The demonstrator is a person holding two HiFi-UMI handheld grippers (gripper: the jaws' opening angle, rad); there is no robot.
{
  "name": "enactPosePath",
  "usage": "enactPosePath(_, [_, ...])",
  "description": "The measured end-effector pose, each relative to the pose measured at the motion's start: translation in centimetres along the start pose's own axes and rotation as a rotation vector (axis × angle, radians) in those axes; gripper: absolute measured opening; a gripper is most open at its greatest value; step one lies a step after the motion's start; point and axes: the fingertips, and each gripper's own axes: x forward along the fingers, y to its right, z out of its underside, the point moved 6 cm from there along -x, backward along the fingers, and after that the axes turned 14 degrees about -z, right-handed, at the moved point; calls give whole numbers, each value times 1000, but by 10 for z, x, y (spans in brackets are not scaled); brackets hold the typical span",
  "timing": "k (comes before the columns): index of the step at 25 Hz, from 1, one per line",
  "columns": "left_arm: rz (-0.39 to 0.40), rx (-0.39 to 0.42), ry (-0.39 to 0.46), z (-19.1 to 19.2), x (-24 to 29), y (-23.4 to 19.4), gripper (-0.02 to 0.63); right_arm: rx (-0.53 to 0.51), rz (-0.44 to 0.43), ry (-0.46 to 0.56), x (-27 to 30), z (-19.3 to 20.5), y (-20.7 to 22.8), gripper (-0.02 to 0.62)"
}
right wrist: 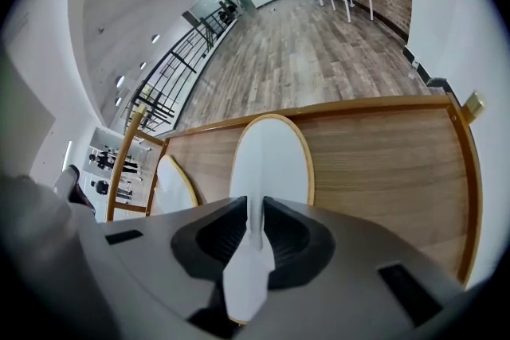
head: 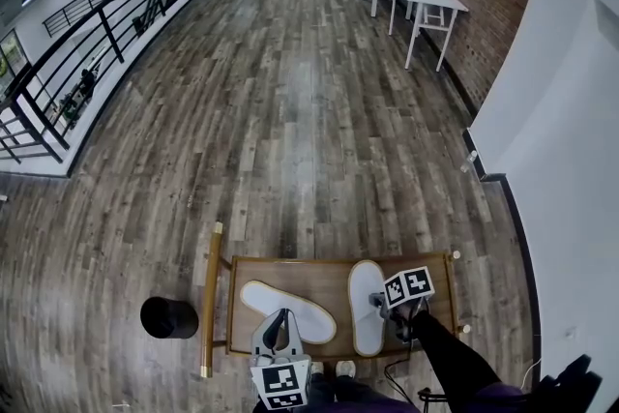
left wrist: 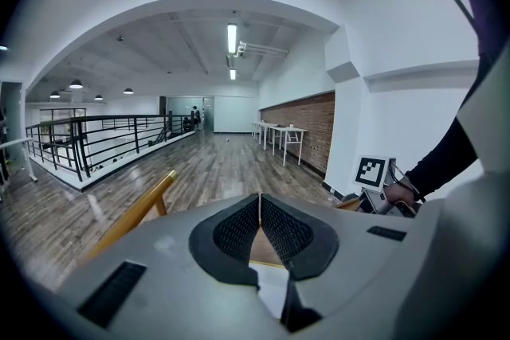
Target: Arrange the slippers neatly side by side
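Refer to the head view for layout: low wooden table [head: 329,278] at the near edge of the floor, two slippers on top. Left slipper [head: 290,309] laid slantwise, far end pointing left; right slipper [head: 366,305] laid straight, near to far. Apart along the whole length, closest at the near ends. Both white, flat and oval, each with a thin tan rim. Left gripper [head: 278,329] above the near end of the left slipper; right gripper [head: 385,307] touching the right slipper. Black round object [head: 169,317] on the floor left of the table, visible in this view only. Refer to the gripper views for jaw state, not readable from above. Left gripper [left wrist: 259,199]: jaws pressed together, nothing between; hand [left wrist: 398,191] on the other tool at the right. Right gripper [right wrist: 253,207]: jaws pinching a white edge of the right slipper [right wrist: 271,163], sole stretching straight away over the table [right wrist: 382,163], left slipper [right wrist: 171,183] further left.
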Motion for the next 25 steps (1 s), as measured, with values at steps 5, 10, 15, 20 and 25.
enactPosePath(5, [-1,-7,6,0,0,-4,11,-19,-9,20,-4,0,-5,60])
enactPosePath(10, [-34,12,3,6,7,-13,11,-25,-15,82,-19,-1,-14,71])
enactPosePath(15, [-53,22,-18,20,15,-31,11,-16,-41,256,-43,-1,-42,71])
enactPosePath(20, [25,111,-43,36,23,-33,11,-58,-98,377,-60,0,-82,69])
enactPosePath(25, [102,239,-95,61,34,-23,12,-81,-143,447,-64,7,-110,71])
